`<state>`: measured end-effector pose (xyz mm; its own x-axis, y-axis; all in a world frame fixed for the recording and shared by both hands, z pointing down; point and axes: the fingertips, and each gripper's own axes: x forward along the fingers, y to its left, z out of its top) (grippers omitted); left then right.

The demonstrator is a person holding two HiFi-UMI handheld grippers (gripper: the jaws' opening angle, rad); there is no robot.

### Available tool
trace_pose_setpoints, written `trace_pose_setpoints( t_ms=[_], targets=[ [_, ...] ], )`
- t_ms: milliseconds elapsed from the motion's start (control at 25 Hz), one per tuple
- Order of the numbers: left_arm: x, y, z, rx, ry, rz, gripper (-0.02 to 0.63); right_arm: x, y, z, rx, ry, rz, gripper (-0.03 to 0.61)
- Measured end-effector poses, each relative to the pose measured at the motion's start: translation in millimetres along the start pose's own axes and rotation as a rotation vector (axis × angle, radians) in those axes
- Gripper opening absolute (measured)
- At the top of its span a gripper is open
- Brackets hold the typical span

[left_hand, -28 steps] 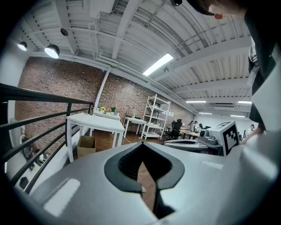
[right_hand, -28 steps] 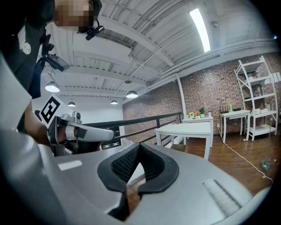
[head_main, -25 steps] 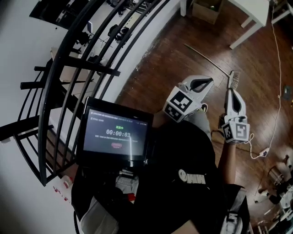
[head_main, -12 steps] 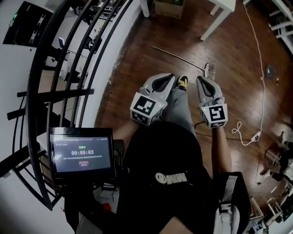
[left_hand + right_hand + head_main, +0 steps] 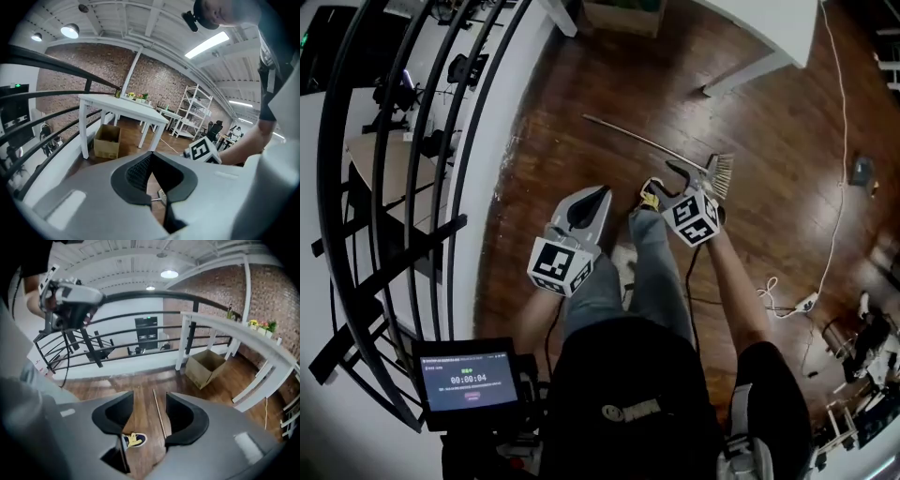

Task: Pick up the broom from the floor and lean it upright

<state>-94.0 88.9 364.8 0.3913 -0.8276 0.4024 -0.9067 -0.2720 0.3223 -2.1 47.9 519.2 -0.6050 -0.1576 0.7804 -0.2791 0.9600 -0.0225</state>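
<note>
Hovering nearest the person, the left claw [image 5: 600, 192] is pressed together and empty, apparently held in reserve. Further out, the right claw [image 5: 677, 173] is opening over the broom [image 5: 647, 142], whose handle sits framed between its jaws but untouched, evidently lined up for a grab. The broom lies flat on the floor [image 5: 787, 112], bristles right, handle running far-left.

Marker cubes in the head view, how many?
2. First cube on the left gripper, lower left; second cube on the right gripper, whose fingers are opening with the broom handle in line between them, ungripped. None looks hidden.
</note>
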Motion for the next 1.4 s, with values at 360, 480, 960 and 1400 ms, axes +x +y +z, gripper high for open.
trace_pose_setpoints(
  t_ms=[360, 480, 960, 1400],
  targets=[
    [102.0, 124.8, -129.9, -0.206, 0.050, 0.197, 0.017, 266.2, -55.5, -223.1, -0.180, 0.436, 0.120, 0.222],
    [118.3, 159.9, -194.7, -0.181, 0.066, 0.220, 0.017, 338.4, -66.9, -283.6, -0.162, 0.472, 0.112, 0.222],
    [135.6, 203.9, -293.0, -0.242, 0.120, 0.249, 0.017, 459.1, -67.7, -394.3, -0.183, 0.585, 0.110, 0.123],
    [154.7, 153.2, -128.6, -0.327, -0.031, 0.137, 0.200, 285.5, -68.0, -221.8, -0.080, 0.295, 0.126, 0.077]
  ],
)
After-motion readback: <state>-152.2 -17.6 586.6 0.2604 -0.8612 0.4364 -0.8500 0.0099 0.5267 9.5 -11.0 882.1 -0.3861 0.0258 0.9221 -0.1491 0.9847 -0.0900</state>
